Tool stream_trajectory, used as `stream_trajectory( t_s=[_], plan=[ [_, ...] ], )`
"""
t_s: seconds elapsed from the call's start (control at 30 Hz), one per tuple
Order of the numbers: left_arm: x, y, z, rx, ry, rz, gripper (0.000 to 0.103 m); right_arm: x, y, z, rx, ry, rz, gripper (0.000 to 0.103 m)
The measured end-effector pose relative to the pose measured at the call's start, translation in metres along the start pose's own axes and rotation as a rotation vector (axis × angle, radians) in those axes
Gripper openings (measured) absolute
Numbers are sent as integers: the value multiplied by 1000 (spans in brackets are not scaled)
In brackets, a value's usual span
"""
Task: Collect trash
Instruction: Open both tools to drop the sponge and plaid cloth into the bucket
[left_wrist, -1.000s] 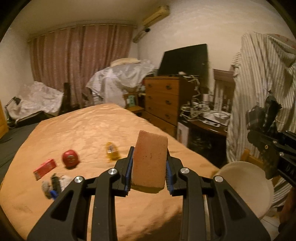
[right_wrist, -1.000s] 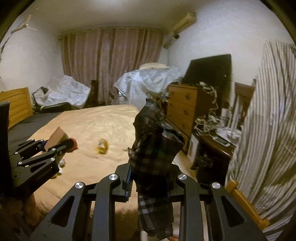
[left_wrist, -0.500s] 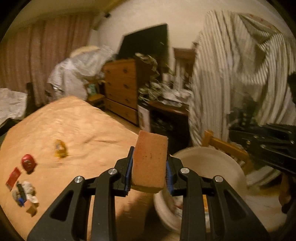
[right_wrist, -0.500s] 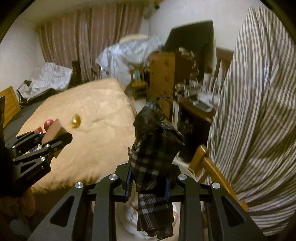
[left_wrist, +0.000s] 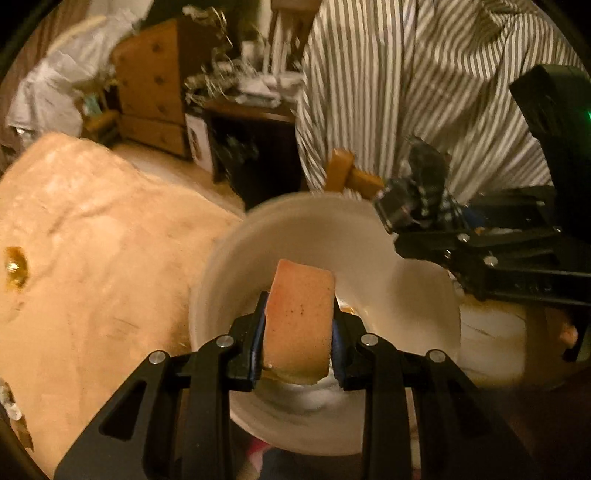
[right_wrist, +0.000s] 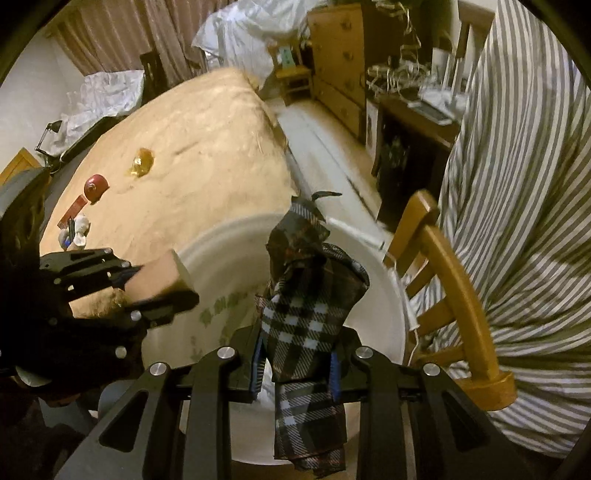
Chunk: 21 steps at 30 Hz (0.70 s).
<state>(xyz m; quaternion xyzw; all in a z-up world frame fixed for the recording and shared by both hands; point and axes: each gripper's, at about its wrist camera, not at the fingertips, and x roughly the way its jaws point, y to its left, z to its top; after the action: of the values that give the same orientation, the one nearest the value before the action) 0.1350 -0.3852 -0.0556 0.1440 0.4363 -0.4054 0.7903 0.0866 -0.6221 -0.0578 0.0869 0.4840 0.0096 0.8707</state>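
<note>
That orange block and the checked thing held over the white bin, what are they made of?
The orange block looks like sponge: matte, finely pitted face. The checked thing seems a glossy plastic wrapper or bag, crumpled with shiny creases; it could be coated paper. The white bin looks like smooth plastic.

Two grippers showing: left gripper (left_wrist: 297, 328), right gripper (right_wrist: 295, 363). One sponge (left_wrist: 297, 317), one plaid wrapper (right_wrist: 303, 317), one white bin (right_wrist: 221, 266). On the bed (right_wrist: 207, 155): one gold wrapper (right_wrist: 141, 161), one red ball (right_wrist: 95, 186), one red packet (right_wrist: 73, 212), one small mixed clump (right_wrist: 75, 236). One wooden chair (right_wrist: 454, 280) standing beside.
</note>
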Motion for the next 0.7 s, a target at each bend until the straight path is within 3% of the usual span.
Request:
stream_trajectory(
  t_s=[0.33, 0.37, 0.4, 0.47, 0.7],
  plan=[
    [7, 1, -3, 8, 18, -7, 28, 11, 0, -7, 12, 6, 13, 30],
    [7, 1, -2, 7, 16, -5, 38, 11, 0, -7, 18, -3, 25, 38],
    [6, 2, -4, 6, 6, 4, 61, 9, -1, -6, 25, -10, 35, 44],
    [5, 3, -2, 10, -14, 25, 75, 5, -2, -6, 36, -26, 38, 53],
    [5, 11, -5, -11, -9, 34, 75, 3, 1, -7, 43, -38, 51, 53]
  ],
)
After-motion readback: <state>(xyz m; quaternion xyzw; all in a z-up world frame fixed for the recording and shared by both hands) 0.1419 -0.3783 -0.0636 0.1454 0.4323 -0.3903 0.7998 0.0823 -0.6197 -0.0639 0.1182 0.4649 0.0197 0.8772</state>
